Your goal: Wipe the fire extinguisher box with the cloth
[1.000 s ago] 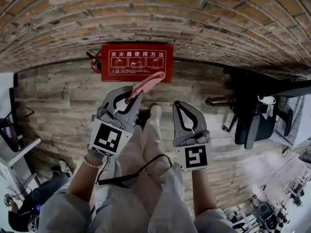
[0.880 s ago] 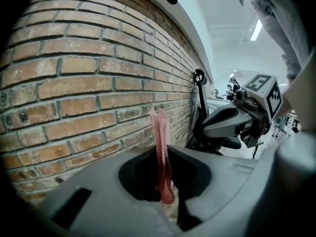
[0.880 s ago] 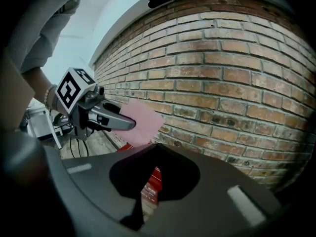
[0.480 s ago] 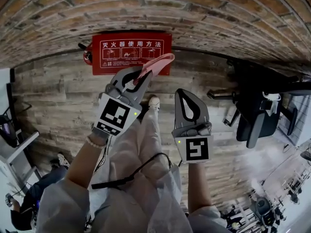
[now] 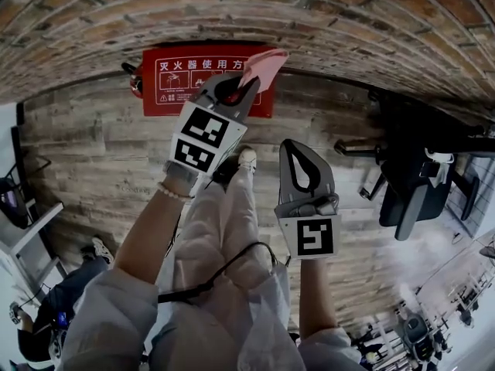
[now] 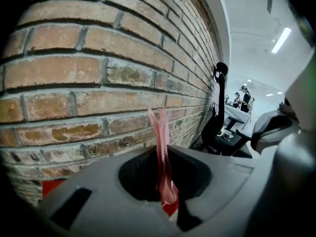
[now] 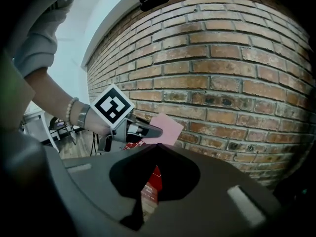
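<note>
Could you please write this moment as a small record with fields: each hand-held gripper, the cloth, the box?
Left hand-held gripper: shut on the pink cloth
Right hand-held gripper: shut, empty, short of the box
Fire extinguisher box: red, at the foot of the brick wall
Cloth position: over the box's upper right corner; contact cannot be told

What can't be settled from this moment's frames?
Head view: the left gripper and cloth cover the right end of the fire extinguisher box; cloth-to-box contact is unclear.
Left gripper view: only red slivers of the box show past the gripper's body.
Right gripper view: the right gripper hides most of the box behind its own fingers.
</note>
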### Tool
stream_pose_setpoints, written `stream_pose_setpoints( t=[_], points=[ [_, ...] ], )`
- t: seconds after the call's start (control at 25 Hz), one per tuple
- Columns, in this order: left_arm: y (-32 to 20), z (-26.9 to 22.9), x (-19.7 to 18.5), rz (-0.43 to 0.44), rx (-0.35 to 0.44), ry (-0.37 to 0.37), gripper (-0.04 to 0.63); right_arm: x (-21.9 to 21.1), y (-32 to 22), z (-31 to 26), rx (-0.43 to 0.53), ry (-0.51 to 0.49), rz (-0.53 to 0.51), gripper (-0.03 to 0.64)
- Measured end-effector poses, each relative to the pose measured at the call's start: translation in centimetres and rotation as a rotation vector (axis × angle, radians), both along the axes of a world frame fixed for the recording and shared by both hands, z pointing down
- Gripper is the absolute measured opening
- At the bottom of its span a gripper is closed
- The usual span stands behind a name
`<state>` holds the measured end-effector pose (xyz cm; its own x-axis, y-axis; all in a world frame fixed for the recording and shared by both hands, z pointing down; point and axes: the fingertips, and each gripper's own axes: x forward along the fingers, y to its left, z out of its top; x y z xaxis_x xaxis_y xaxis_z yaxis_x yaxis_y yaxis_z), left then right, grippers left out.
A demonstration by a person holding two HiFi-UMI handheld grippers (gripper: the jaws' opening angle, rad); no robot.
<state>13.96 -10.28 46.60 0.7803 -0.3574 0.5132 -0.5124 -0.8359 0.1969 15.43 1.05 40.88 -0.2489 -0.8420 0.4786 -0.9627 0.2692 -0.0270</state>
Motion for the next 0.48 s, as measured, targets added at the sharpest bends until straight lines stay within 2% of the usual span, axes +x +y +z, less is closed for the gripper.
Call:
stream_pose_setpoints(
  t=[0.24,0.48],
  points=[
    [-1.9,3.1,1.8,-0.04,-0.08,-0.008,0.012,0.4,0.4,1.4,-0.025,0.004,-0.015,0.008],
    [-2.7,7.0,2.9,-0.066,-0.207,-0.032,0.012,1.0,0.2,2.6,-0.043,0.001,-0.016,0.008]
  ],
)
